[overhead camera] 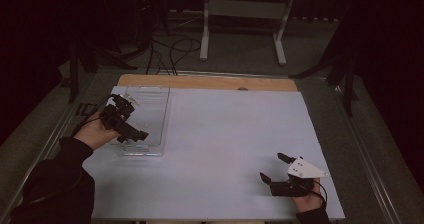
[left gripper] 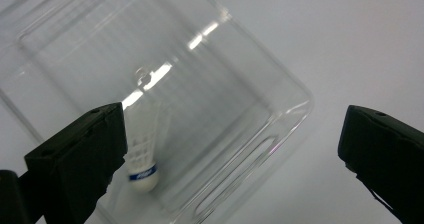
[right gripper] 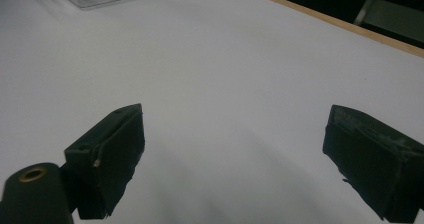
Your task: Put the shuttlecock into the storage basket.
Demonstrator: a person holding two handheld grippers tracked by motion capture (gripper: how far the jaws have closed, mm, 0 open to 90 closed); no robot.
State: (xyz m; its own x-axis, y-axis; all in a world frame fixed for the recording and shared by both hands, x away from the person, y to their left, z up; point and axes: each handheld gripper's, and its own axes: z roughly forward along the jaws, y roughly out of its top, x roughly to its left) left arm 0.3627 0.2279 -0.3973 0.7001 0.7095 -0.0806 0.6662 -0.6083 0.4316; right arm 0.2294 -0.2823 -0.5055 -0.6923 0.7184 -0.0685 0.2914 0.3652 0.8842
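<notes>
Left claw (left gripper: 232, 149) spread wide over clear tray (left gripper: 280, 114), nothing pinched — shuttlecock (left gripper: 142, 161) lying inside tray, cork toward near wall. Right claw (right gripper: 235, 159) spread too, well away from tray, over bare counter (right gripper: 225, 69).

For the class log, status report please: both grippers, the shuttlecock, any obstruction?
Left gripper open above clear plastic bin. White feather shuttlecock lies inside bin, free. Right gripper open, idle on white table. No obstruction.

A white shuttlecock (left gripper: 141, 156) with a blue band lies in a clear tray (left gripper: 280, 119) on the white table (overhead camera: 235, 149).
</notes>
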